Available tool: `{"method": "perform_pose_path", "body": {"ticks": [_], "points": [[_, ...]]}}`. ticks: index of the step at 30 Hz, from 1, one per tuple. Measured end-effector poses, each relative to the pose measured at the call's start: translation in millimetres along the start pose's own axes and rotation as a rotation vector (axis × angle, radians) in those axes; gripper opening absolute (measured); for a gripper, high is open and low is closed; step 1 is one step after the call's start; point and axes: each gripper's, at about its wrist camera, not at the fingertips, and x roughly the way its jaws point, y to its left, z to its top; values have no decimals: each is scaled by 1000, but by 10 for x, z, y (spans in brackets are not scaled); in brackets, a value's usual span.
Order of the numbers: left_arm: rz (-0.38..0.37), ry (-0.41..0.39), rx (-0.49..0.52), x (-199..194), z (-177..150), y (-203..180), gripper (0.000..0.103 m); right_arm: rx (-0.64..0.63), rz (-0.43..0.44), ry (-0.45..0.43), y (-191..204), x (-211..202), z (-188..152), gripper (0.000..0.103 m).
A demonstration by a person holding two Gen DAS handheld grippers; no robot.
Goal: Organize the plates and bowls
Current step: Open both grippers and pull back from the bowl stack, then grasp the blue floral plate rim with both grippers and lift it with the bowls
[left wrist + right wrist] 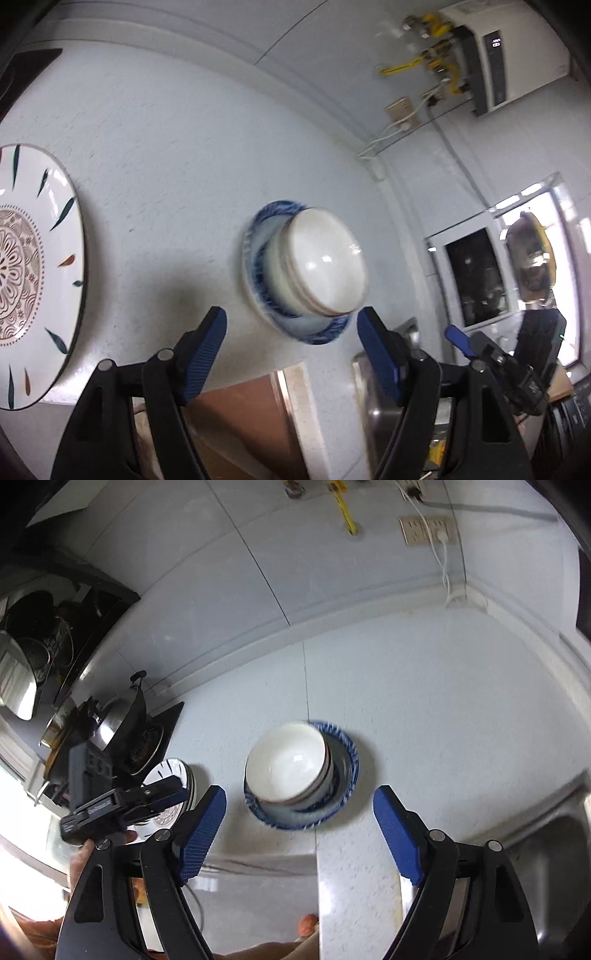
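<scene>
Here, stacked white bowls [286, 762] sit in a blue-rimmed plate [345, 775] mid-worktop [443, 701]. Patterned plates [33, 273] lie well apart. Left claw [291, 345] and right claw [299, 812] both released, hovering.

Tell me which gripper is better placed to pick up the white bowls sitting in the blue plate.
Probably the right gripper. It is open, empty, and looks down on the white bowls stacked in the blue plate, nearly centred between its fingers. The left gripper, also open, faces the stack tilted sideways.
</scene>
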Motion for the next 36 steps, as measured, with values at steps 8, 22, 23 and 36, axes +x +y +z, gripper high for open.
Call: {"method": "perform_pose_path", "body": {"ticks": [8, 22, 23, 36], "points": [[53, 103, -115, 405, 24, 278, 71, 109, 34, 91, -373, 369, -203, 78], [167, 95, -154, 758, 172, 385, 69, 66, 3, 229, -653, 981, 0, 73], [168, 96, -155, 790, 177, 385, 66, 56, 4, 237, -669, 1012, 9, 64], [142, 131, -129, 1107, 269, 408, 27, 30, 79, 359, -702, 1604, 131, 13]]}}
